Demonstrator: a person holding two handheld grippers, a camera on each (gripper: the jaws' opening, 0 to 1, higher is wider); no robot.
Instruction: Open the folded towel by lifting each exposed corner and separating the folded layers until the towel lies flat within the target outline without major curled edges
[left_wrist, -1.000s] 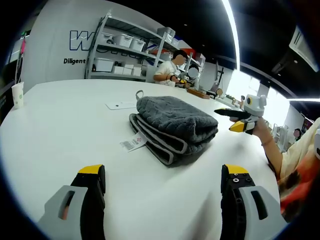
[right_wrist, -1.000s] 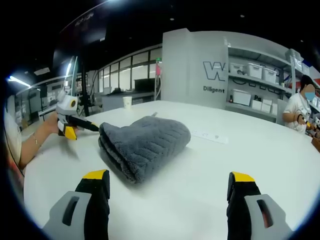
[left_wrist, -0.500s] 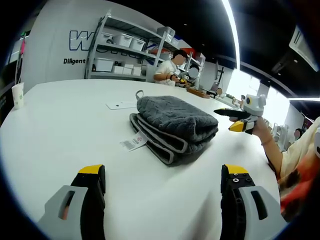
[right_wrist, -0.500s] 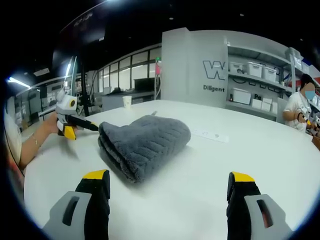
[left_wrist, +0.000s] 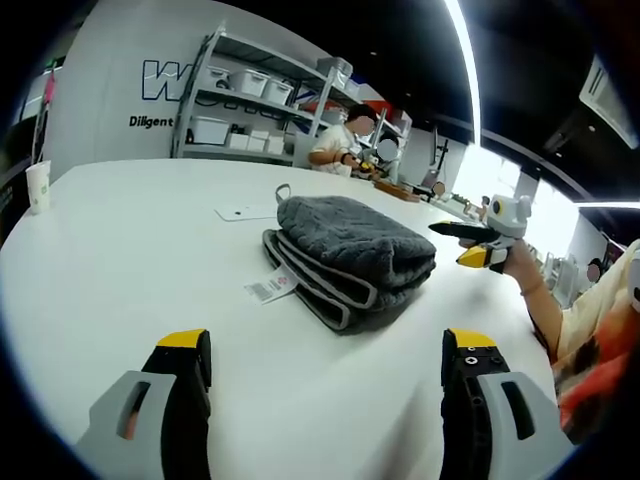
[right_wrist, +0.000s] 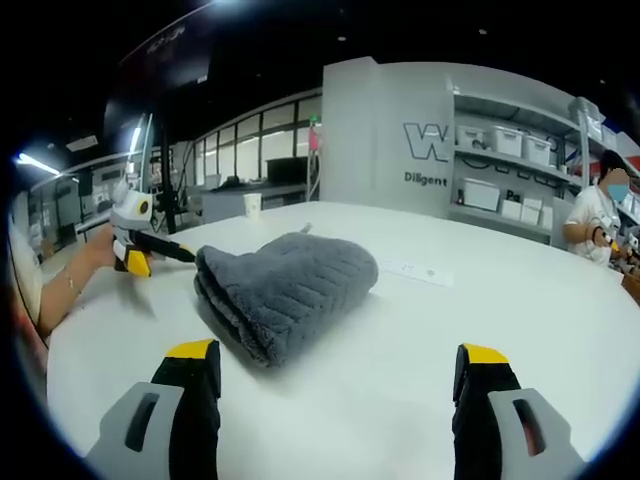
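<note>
A grey towel (left_wrist: 350, 255) lies folded in a thick bundle on the white table (left_wrist: 120, 260), with a white tag (left_wrist: 272, 288) sticking out at its near left. My left gripper (left_wrist: 325, 400) is open, well short of the towel, with nothing between its jaws. The right gripper (left_wrist: 478, 242), held in a hand, hovers just past the towel's right end. In the right gripper view the towel (right_wrist: 285, 290) is ahead and to the left. My right gripper (right_wrist: 335, 400) is open and empty, back from the towel. The left gripper (right_wrist: 140, 248) sits beside the towel's left end.
A paper cup (left_wrist: 38, 185) stands near the table's far left edge and a white card (left_wrist: 245, 212) lies behind the towel. Shelves with white bins (left_wrist: 250, 100) and a seated person (left_wrist: 340, 140) are beyond the table. The cup (right_wrist: 254, 205) and card (right_wrist: 415, 268) also lie past the towel.
Both views have drifted very slightly with the hands. The towel and both grippers stand as before.
</note>
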